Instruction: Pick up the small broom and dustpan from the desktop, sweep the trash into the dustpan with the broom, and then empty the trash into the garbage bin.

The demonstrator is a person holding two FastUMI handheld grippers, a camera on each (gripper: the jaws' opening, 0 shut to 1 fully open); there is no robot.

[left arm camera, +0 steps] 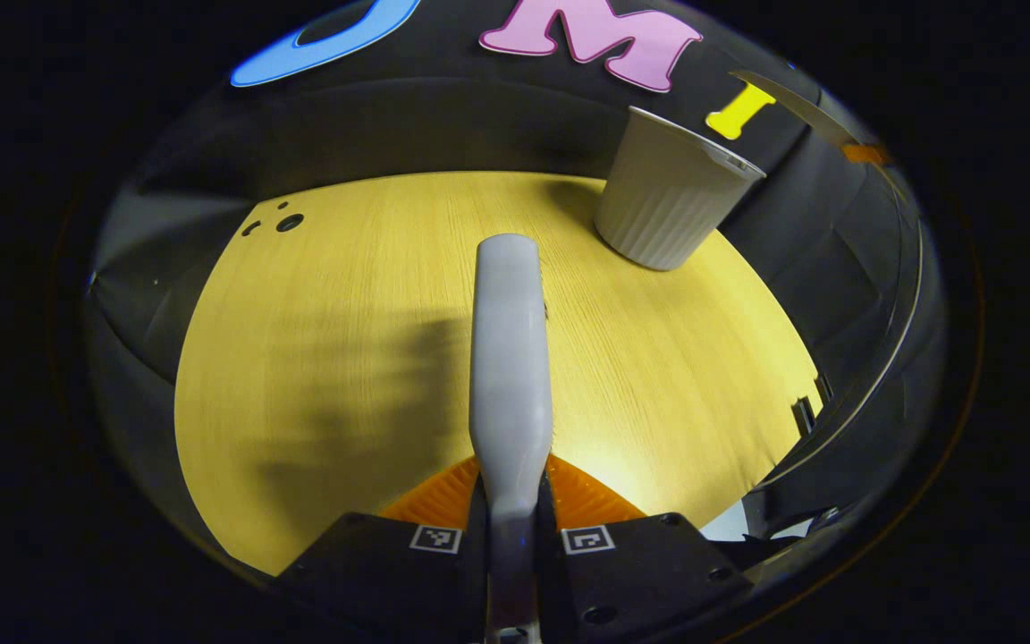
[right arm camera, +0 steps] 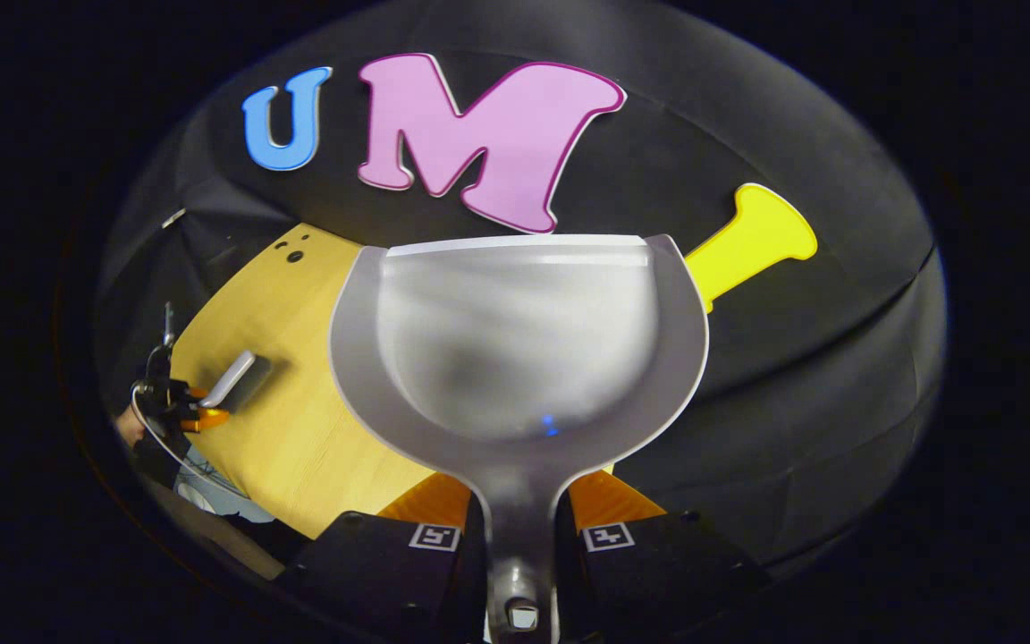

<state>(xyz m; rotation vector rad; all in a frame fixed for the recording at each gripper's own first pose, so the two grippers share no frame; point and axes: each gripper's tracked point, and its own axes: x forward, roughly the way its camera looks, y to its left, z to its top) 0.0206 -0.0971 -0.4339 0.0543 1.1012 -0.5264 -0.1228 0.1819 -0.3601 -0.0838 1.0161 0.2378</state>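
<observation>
Gripping the broom [left arm camera: 510, 358] by its handle, the left gripper [left arm camera: 511, 523] has its jaws closed over the tabletop [left arm camera: 318, 358]; the bristles are hidden. Near the far edge stands a ribbed garbage bin [left arm camera: 667, 201]. The right gripper [right arm camera: 517, 528] clamps the dustpan [right arm camera: 515, 349], raised, hiding the tabletop behind it.

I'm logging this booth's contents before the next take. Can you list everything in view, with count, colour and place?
Broom: one, grey, clamped in the left gripper, reaching out over the table.
Dustpan: one, grey, translucent, empty, handle clamped in the right gripper.
Bin: one, white, ribbed, far right of the table.
Table: one, yellow wood.
Left gripper: one, shut on the broom.
Right gripper: one, shut on the dustpan handle.
</observation>
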